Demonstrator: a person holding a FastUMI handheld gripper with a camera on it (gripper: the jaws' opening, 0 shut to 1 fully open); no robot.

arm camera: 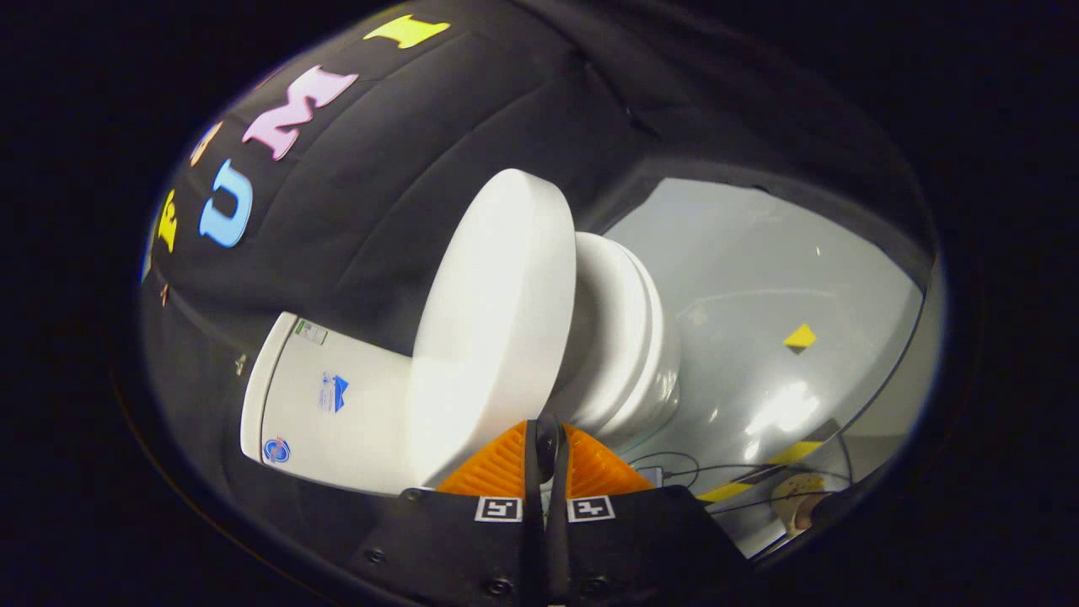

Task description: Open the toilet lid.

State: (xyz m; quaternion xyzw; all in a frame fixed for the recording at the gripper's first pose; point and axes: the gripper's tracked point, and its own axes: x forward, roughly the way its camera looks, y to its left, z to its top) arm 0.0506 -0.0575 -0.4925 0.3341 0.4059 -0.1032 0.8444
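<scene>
Clenched tongs [546, 445] at raised toilet lid [493, 329]; glossy grey floor [759, 278] beyond

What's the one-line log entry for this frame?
lid: raised off bowl, toward tank | tongs: closed, nothing between, just short of lid | floor: cables, tape marks

Toilet lid [497, 329] raised off the bowl [624, 337], tank [329, 405] behind, jaws closed just before it

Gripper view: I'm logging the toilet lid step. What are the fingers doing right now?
Gripper: fingers closed together, holding nothing; the raised toilet lid stands just ahead of them.
</scene>
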